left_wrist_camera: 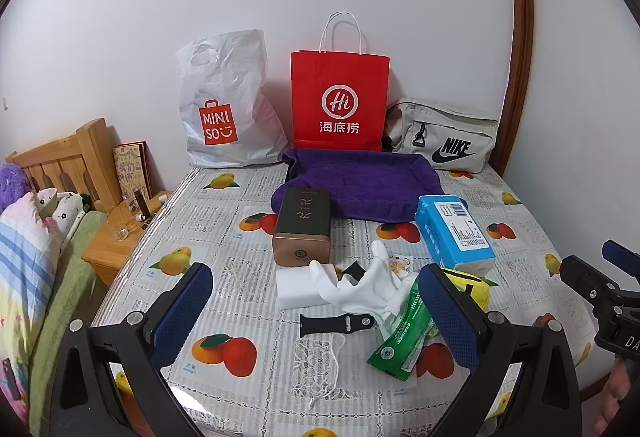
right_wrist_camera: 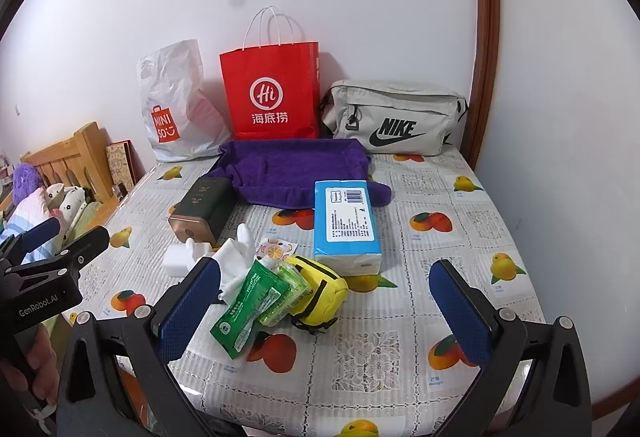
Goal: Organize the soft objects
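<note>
Over the near edge of the desk (left_wrist_camera: pixel 248 389), through the left wrist camera, my left gripper (left_wrist_camera: pixel 316 317) hangs with its blue pads spread wide and nothing between them. Straight ahead between the pads lie a white glove (left_wrist_camera: pixel 360 289), crumpled with its fingers sticking up, a black watch strap (left_wrist_camera: pixel 336 325) just in front of it, and a white block (left_wrist_camera: pixel 296 287) partly under the glove. A green wipes packet (left_wrist_camera: pixel 400 337) leans against my right pad, and a thin white cord (left_wrist_camera: pixel 332 369) lies loose nearer me. Farther back sit a dark tin (left_wrist_camera: pixel 302 225), a blue tissue pack (left_wrist_camera: pixel 454 233) and a purple towel (left_wrist_camera: pixel 356 183), with a red paper bag (left_wrist_camera: pixel 340 97), a white plastic bag (left_wrist_camera: pixel 228 101) and a grey pouch (left_wrist_camera: pixel 444 135) standing along the wall. From the right wrist camera, my right gripper (right_wrist_camera: pixel 324 311) is likewise wide open and empty, above the desk's near right part. The wipes packet (right_wrist_camera: pixel 248 305) touches my left pad here, a small yellow pouch (right_wrist_camera: pixel 320 289) lies just beside it, and the tissue pack (right_wrist_camera: pixel 346 221) stands behind both; the glove (right_wrist_camera: pixel 236 257) is partly hidden by that pad. I judge the glove light and limp, so I would pinch it at the bunched palm, not a finger. The towel (right_wrist_camera: pixel 292 169) will sag and drag, so a fold near its middle seems best. The tissue pack should squash a little, so take it across its narrow sides; the wipes packet looks slick.
</note>
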Tool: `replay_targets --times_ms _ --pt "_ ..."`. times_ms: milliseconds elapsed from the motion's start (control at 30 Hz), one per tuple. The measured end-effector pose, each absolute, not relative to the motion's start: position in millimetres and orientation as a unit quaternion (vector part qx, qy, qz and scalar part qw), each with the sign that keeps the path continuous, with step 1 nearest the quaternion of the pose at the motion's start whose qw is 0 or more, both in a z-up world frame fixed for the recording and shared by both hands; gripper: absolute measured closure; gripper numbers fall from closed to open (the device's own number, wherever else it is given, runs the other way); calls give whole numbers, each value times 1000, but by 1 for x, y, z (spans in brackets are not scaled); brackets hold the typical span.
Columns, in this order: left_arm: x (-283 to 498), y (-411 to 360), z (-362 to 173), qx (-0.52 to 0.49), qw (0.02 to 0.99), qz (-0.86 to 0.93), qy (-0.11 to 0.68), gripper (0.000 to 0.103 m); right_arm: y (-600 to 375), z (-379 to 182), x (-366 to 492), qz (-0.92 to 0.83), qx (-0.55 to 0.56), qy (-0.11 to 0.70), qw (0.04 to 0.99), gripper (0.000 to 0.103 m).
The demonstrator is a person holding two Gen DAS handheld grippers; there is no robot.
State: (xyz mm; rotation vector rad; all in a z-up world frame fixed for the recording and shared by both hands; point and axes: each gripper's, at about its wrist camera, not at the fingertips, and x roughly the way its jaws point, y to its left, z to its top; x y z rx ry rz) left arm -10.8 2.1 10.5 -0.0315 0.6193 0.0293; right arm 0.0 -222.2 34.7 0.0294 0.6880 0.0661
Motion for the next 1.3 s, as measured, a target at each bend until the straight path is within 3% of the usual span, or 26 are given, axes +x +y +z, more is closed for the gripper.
replay_targets --times_ms 1300 --pt "-12 -2 10 -13 953 15 304 0 -223 34 1 34 17 341 939 0"
